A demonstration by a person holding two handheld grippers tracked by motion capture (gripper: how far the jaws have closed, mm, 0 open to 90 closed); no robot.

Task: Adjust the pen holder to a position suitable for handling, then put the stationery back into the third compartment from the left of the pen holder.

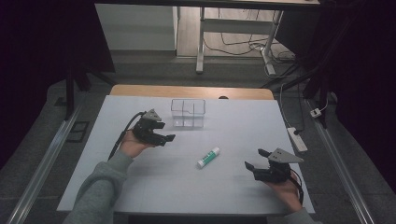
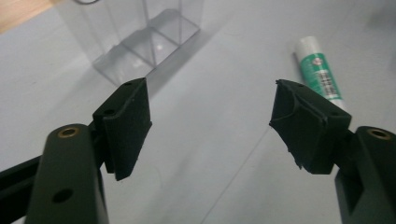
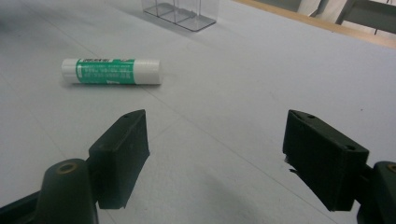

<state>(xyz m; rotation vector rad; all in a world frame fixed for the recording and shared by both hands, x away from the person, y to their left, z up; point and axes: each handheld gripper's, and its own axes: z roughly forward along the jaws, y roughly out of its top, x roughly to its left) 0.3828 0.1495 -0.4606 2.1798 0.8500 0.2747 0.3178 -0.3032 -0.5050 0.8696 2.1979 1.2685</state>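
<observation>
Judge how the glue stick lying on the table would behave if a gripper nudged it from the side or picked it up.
The glue stick is a smooth round tube lying on its side on the flat table, so a sideways nudge would probably make it roll. It looks stiff and small, likely light. Its glossy plastic could slip between the fingers unless gripped across the middle.

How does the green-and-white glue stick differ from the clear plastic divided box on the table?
The green-and-white glue stick lies flat on its side; the clear plastic divided box stands upright. The glue stick is opaque with a printed label; the box is see-through, with inner walls splitting it into compartments. The glue stick is a slim cylinder; the box is squarish and bulkier. Both rest on the white table, apart from each other, and neither gripper touches them.
</observation>
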